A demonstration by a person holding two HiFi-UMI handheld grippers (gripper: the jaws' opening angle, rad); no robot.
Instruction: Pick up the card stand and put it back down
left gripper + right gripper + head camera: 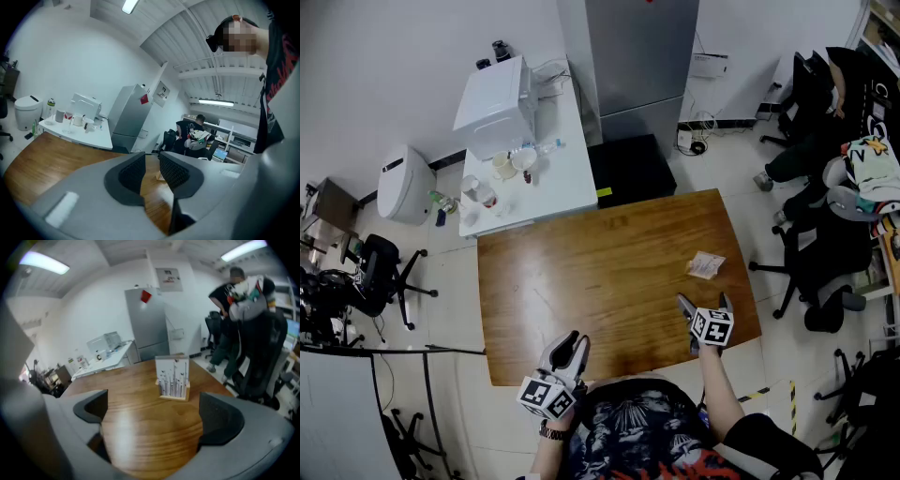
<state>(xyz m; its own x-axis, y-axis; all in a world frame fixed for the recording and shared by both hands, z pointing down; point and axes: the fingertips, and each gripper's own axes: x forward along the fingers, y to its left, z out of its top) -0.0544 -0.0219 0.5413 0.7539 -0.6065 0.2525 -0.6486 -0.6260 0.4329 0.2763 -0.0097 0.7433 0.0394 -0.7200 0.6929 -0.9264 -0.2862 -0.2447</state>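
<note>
The card stand (706, 265), a small wooden base holding a white printed card, stands upright on the brown wooden table (609, 281) near its right edge. In the right gripper view the card stand (173, 380) is straight ahead, well beyond the jaws. My right gripper (703, 302) hovers just short of it with its jaws wide apart and nothing between them. My left gripper (577, 339) is at the table's near edge, far left of the stand, jaws only a narrow slit apart and empty. A sliver of the stand (160, 176) shows through that slit.
A white side table (553, 178) with a white machine (495, 105) and cups adjoins the far left corner. A grey cabinet (637, 66) and a black box (628, 169) stand behind. Office chairs (825, 262) and a seated person (825, 103) are on the right.
</note>
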